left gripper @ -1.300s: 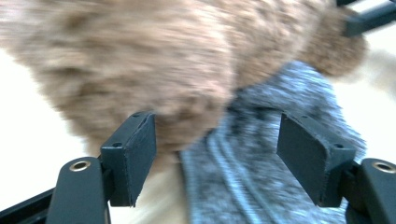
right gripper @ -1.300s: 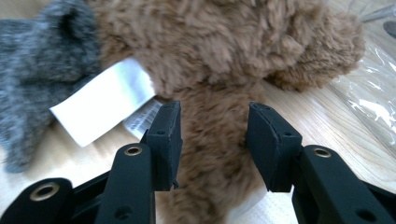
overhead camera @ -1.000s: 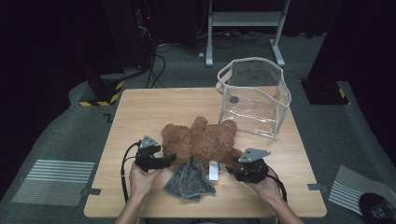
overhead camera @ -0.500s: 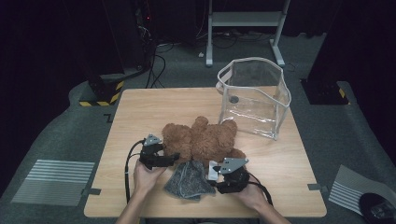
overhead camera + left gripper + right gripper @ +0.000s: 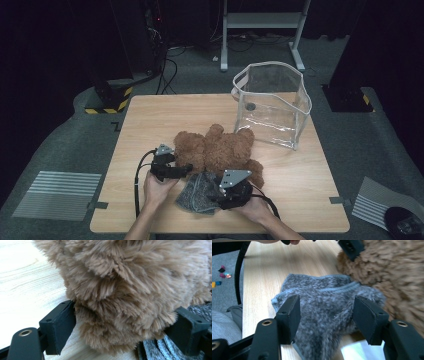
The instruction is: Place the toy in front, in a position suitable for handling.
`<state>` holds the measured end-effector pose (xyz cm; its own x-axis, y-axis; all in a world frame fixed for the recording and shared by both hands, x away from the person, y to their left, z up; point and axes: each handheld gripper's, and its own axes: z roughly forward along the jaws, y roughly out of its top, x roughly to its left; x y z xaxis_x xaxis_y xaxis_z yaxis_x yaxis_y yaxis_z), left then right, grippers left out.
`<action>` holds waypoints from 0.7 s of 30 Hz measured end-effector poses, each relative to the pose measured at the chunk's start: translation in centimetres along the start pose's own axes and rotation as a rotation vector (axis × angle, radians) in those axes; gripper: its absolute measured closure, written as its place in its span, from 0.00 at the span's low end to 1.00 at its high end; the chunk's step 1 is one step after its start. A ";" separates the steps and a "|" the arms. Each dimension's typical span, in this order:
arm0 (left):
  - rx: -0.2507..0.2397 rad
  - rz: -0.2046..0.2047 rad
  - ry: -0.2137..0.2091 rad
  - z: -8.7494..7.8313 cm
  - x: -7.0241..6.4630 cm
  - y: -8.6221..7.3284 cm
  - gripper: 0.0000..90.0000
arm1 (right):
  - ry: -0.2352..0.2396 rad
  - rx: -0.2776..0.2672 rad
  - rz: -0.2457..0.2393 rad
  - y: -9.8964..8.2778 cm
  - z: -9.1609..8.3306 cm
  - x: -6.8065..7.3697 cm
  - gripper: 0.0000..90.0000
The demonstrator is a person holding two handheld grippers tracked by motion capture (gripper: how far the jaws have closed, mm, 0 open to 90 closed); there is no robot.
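Teddy bear (image 5: 220,150) mid-table; cloth (image 5: 197,192) in front, touching it; clear bag (image 5: 272,102) behind-right, on table (image 5: 150,115).

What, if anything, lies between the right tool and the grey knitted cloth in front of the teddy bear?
Nothing visible does. In the right gripper view the right tool straddles the grey knitted cloth with its jaws apart, having just been opening. The teddy bear lies beside the cloth, not in the way.
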<state>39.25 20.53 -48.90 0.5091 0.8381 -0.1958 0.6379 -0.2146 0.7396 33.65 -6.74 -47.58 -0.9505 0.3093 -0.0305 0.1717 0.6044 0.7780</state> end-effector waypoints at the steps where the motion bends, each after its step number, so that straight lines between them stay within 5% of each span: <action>1: 0.000 0.000 0.000 0.0 0.0 0.0 0.17 | 0.002 0.002 -0.004 0.1 0.3 0.1 0.42; 16: -0.024 0.014 0.012 -1.0 -0.5 0.3 0.16 | 0.059 0.129 -0.020 0.3 5.1 0.6 0.36; 21: -0.043 0.003 0.009 -1.5 -0.3 0.7 0.14 | 0.026 0.173 -0.062 0.0 5.6 1.2 0.39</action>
<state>38.72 20.90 -47.36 0.5056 0.8420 -0.1883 0.6108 -0.1951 0.7673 33.98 -2.29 -51.15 -0.9666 0.2498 -0.0565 0.1528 0.7396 0.6555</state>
